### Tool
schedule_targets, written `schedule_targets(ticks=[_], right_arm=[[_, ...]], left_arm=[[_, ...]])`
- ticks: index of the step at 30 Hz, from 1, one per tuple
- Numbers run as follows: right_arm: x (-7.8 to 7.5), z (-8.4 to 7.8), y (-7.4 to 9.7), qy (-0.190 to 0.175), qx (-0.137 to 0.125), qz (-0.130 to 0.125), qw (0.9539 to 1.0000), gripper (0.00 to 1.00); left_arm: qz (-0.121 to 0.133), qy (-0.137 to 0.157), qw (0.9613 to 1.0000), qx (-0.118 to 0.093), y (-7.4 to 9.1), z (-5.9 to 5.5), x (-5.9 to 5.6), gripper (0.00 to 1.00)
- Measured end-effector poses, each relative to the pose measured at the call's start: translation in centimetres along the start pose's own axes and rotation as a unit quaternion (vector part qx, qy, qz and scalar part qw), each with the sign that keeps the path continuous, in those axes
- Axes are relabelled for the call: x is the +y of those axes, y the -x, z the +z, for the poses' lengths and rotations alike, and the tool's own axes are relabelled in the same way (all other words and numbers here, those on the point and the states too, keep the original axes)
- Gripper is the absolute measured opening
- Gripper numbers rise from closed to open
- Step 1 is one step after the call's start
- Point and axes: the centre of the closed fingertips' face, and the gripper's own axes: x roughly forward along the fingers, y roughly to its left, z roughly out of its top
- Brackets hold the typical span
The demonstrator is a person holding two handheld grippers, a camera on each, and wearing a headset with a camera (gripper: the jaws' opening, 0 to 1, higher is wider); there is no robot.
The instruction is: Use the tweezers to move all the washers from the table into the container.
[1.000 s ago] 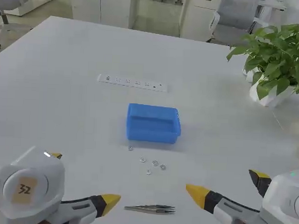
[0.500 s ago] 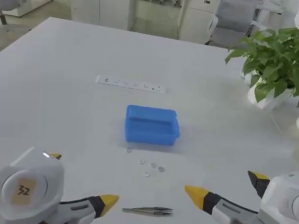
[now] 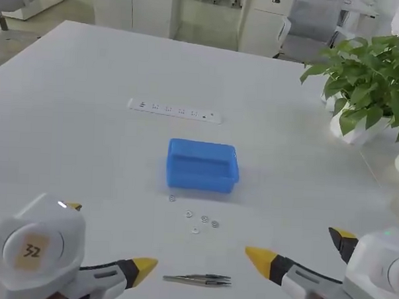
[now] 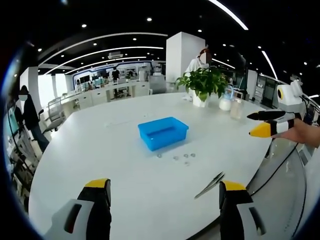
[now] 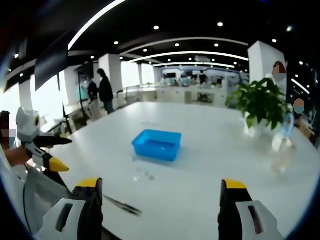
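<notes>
A blue open container (image 3: 203, 164) stands mid-table, and several small washers (image 3: 195, 219) lie loose just in front of it. Steel tweezers (image 3: 197, 279) lie flat near the table's front edge, between the two grippers. My left gripper (image 3: 109, 235) is at the lower left, open and holding nothing. My right gripper (image 3: 296, 244) is at the lower right, also open and holding nothing. The left gripper view looks between its own wide jaws (image 4: 165, 185) at the container (image 4: 162, 132), washers (image 4: 180, 157) and tweezers (image 4: 210, 185). The right gripper view shows the container (image 5: 156, 144), washers (image 5: 142, 176) and tweezers (image 5: 122, 206).
A white power strip (image 3: 175, 111) lies behind the container. A potted green plant (image 3: 371, 84) stands at the table's right edge with bottles (image 4: 231, 105) beside it. People (image 5: 105, 90) stand far off in the room.
The head camera has shifted a little. The container, washers and tweezers lie as before, and both grippers stay open in about the same places.
</notes>
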Motion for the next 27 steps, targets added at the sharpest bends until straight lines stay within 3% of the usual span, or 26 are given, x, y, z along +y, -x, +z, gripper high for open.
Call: schedule_targets(ticks=[5,8,10,12,13,14,16,19,22,24,25,27], right_arm=[[0.1,-0.1,0.0,0.001,0.002,0.0,1.0,0.96],[0.1,-0.1,0.0,0.0,0.003,0.0,1.0,0.96],[0.1,-0.1,0.0,0.0,0.003,0.0,1.0,0.96],[0.2,-0.2,-0.1,0.0,0.004,0.001,1.0,0.96],[0.3,-0.3,-0.1,0.002,0.006,0.003,1.0,0.95],[0.3,-0.3,-0.2,0.003,0.009,0.004,1.0,0.95],[0.3,-0.4,-0.3,0.007,0.011,0.004,0.9999,0.95],[0.2,-0.5,-0.3,0.006,0.012,0.003,0.9999,0.95],[0.1,-0.5,-0.3,0.002,0.011,0.001,0.9999,0.94],[0.1,-0.5,-0.3,0.002,0.013,0.0,0.9999,0.94],[0.1,-0.6,-0.3,0.002,0.014,0.0,0.9999,0.94],[0.1,-0.5,-0.2,0.002,0.013,-0.001,0.9999,0.94]], left_arm=[[-0.01,-0.005,0.9999,-0.008,0.1,0.3,-0.4,0.84],[-0.015,-0.021,0.9993,-0.025,0.2,1.2,-0.8,0.8],[-0.039,-0.028,0.9984,-0.031,0.1,1.5,-1.6,0.76],[-0.082,-0.024,0.9963,-0.016,-0.1,1.2,-2.8,0.7],[-0.071,-0.028,0.9969,-0.019,-0.3,1.4,-2.5,0.69],[-0.083,-0.042,0.9954,-0.022,-0.6,1.5,-2.8,0.69],[-0.118,-0.066,0.9906,0.015,-0.9,0.5,-3.8,0.65],[-0.122,-0.114,0.9859,0.016,-1.6,0.9,-4.1,0.6],[-0.149,-0.115,0.9819,0.023,-2.1,1.0,-4.9,0.56],[-0.156,-0.135,0.978,0.026,-2.6,1.2,-5.1,0.52],[-0.159,-0.157,0.9742,0.032,-2.9,1.1,-5.1,0.5],[-0.176,-0.165,0.9694,0.045,-3.2,0.8,-5.5,0.44]])
